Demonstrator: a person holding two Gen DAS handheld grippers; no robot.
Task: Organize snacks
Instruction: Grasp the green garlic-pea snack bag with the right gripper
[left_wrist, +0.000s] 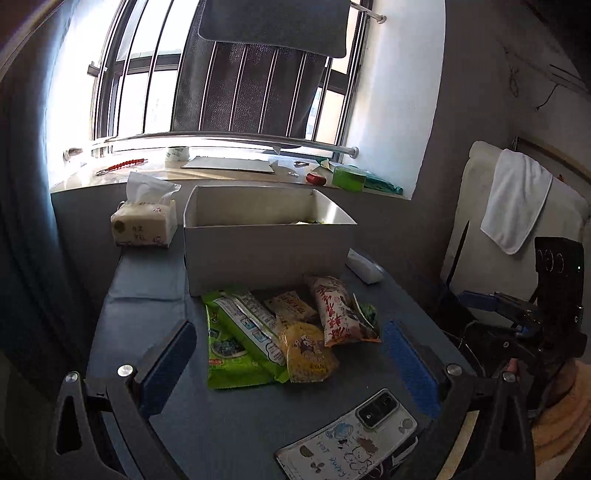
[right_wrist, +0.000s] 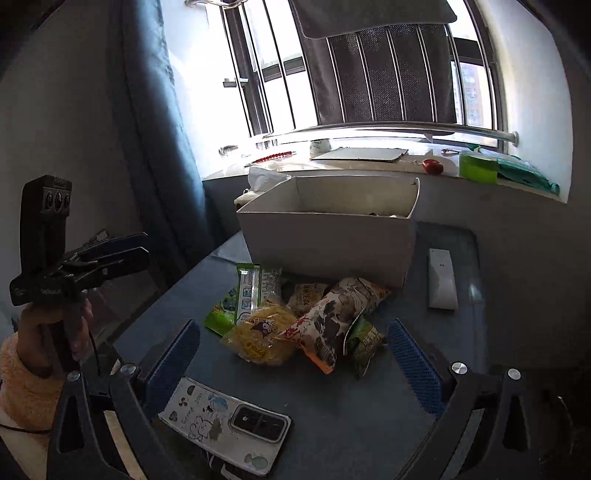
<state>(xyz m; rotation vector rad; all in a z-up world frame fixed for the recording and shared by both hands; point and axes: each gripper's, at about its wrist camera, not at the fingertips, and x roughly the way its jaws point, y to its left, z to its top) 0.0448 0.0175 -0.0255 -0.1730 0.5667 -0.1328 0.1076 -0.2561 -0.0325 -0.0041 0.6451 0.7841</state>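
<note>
The snacks lie in a small heap on the dark tabletop (left_wrist: 236, 435), just in front of the white box (left_wrist: 266, 254), and a few touch its near wall. Both tools are wide open and hold nothing. In the left wrist view the left tool (left_wrist: 291, 365) points at the heap, which sits at 12 o'clock from it, right between the two blue fingers. The yellow snack bag (left_wrist: 308, 350) is the nearest one, with the big green pack (left_wrist: 236, 343) at about 11 o'clock and the red and white bag (left_wrist: 338, 310) at 1 o'clock. The green pack and the red and white bag both lie with their long side running from the tool toward the box. In the right wrist view the right tool (right_wrist: 293, 363) also faces the heap at 12 o'clock, and here the red and white bag (right_wrist: 332, 321) lies slanted, low at the near end and rising to 1 o'clock. Both tools look about equally close. The box is past the heap at 12 o'clock, so a grabbed snack would go forward and up over its wall. A phone (left_wrist: 351, 439) lies close under the tools and could get bumped
</note>
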